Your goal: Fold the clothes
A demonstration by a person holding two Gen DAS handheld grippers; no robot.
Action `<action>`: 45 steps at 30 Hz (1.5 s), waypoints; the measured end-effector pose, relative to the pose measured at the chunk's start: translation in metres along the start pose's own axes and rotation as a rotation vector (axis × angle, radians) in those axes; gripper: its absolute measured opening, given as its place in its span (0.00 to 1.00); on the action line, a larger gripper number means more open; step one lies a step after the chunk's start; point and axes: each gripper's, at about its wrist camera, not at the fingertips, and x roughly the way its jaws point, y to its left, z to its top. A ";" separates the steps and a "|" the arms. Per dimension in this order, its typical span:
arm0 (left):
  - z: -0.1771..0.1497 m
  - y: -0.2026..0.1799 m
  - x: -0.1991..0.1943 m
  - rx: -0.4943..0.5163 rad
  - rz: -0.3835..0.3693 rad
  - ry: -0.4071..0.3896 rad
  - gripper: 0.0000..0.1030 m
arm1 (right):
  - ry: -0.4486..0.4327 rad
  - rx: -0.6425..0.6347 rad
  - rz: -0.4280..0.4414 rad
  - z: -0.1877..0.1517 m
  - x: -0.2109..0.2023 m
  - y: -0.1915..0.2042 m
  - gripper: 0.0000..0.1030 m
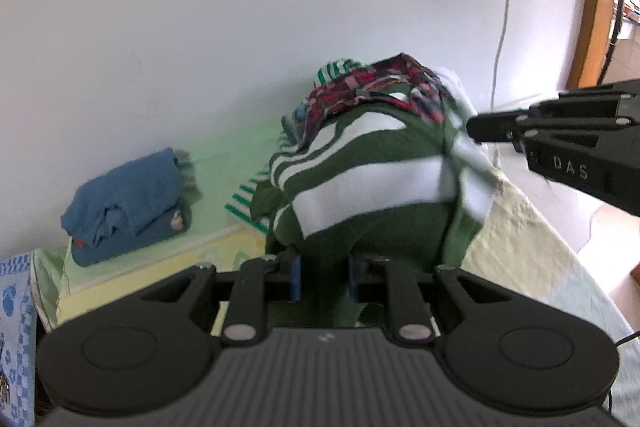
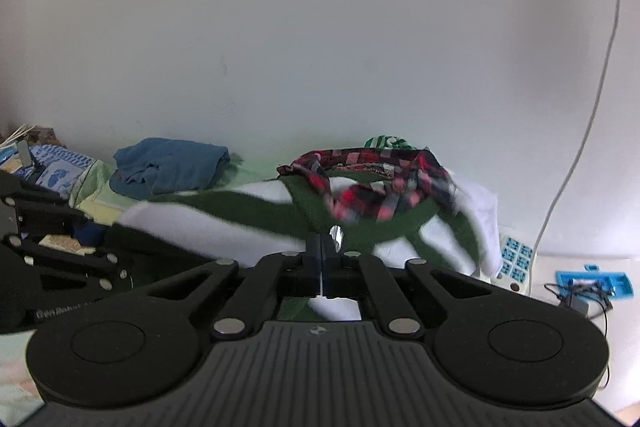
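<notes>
A dark green sweater with broad white stripes (image 1: 372, 179) hangs lifted over the bed, stretched between both grippers. My left gripper (image 1: 324, 279) is shut on a bunched green fold of it between its blue pads. My right gripper (image 2: 322, 259) is shut on the sweater's edge (image 2: 256, 211); in the left wrist view the right gripper (image 1: 476, 129) reaches in from the right and pinches the white part. A red plaid garment (image 1: 376, 87) (image 2: 372, 183) lies draped over the top of the sweater.
A folded blue garment (image 1: 128, 199) (image 2: 172, 167) lies on the pale green and yellow bed sheet (image 1: 516, 239) near the white wall. A green-and-white striped cloth (image 1: 340, 67) peeks out behind the pile. A blue-patterned pillow (image 2: 60, 163) is at the left, a blue tray (image 2: 596, 283) at the right.
</notes>
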 end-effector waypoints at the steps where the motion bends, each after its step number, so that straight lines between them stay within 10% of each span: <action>1: -0.005 0.002 -0.001 0.004 -0.006 0.007 0.19 | -0.003 -0.004 -0.012 -0.001 -0.002 0.005 0.00; 11: -0.059 0.005 -0.009 0.122 -0.061 0.036 0.20 | 0.084 0.142 -0.117 -0.022 0.007 0.006 0.05; 18: -0.077 0.002 -0.001 0.145 -0.081 0.050 0.20 | 0.112 0.335 -0.174 -0.039 0.029 -0.023 0.51; 28: -0.093 -0.013 0.005 0.154 -0.051 0.091 0.25 | 0.074 0.372 -0.249 -0.006 0.096 -0.064 0.63; 35: -0.096 -0.013 -0.002 0.154 -0.066 0.101 0.35 | 0.065 0.345 -0.263 0.017 0.145 -0.083 0.62; 40: -0.071 0.008 -0.022 0.163 -0.025 0.022 0.69 | 0.125 0.331 -0.222 0.013 0.169 -0.098 0.20; 45: -0.025 0.023 -0.003 0.156 -0.029 -0.038 0.90 | 0.077 0.247 -0.215 0.004 0.157 -0.089 0.15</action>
